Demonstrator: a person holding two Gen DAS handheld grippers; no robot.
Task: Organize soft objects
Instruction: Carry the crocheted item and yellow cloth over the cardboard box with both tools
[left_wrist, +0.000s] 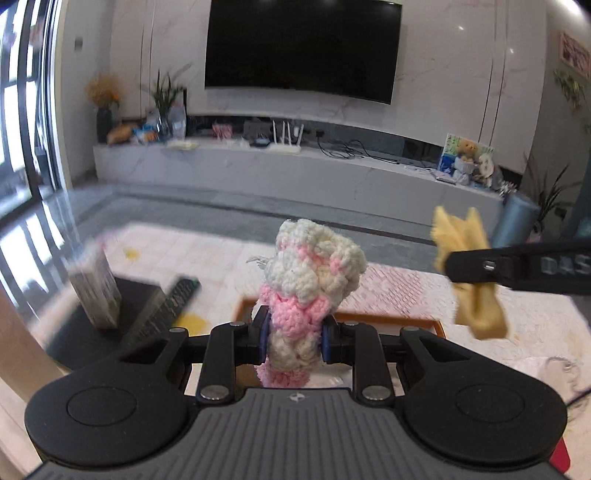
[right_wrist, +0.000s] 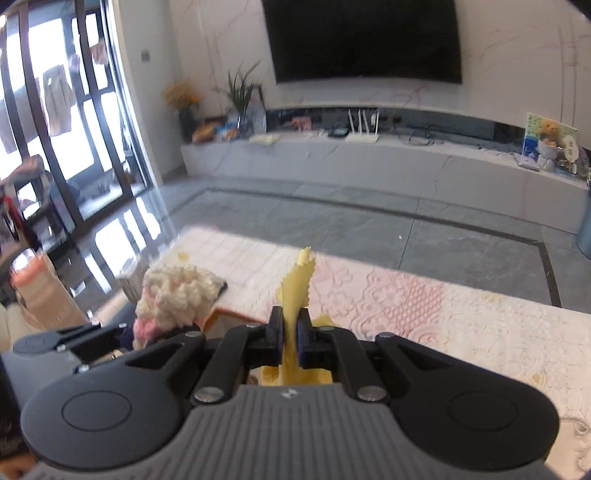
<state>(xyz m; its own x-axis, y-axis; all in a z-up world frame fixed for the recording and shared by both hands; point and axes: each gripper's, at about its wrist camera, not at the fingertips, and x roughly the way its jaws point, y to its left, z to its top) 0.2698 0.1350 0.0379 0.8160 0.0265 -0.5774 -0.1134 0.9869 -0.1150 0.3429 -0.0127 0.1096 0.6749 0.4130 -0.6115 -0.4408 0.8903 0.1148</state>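
My left gripper (left_wrist: 294, 339) is shut on a pink and white crocheted piece (left_wrist: 314, 266) and holds it upright above the table. The piece also shows in the right wrist view (right_wrist: 177, 295), at the left. My right gripper (right_wrist: 290, 338) is shut on a yellow cloth (right_wrist: 297, 284) with a zigzag edge, held in the air. In the left wrist view the right gripper (left_wrist: 454, 267) comes in from the right with the yellow cloth (left_wrist: 469, 280) hanging above and below its fingers. An orange-rimmed tray (left_wrist: 388, 318) lies on the table just beyond the left gripper.
A lace tablecloth (right_wrist: 424, 306) covers the table. A remote control (left_wrist: 166, 310) and a small box (left_wrist: 98, 291) sit on a dark mat at the left. Beyond the table are grey floor, a low TV console (left_wrist: 295, 166) and a wall TV (left_wrist: 303, 48).
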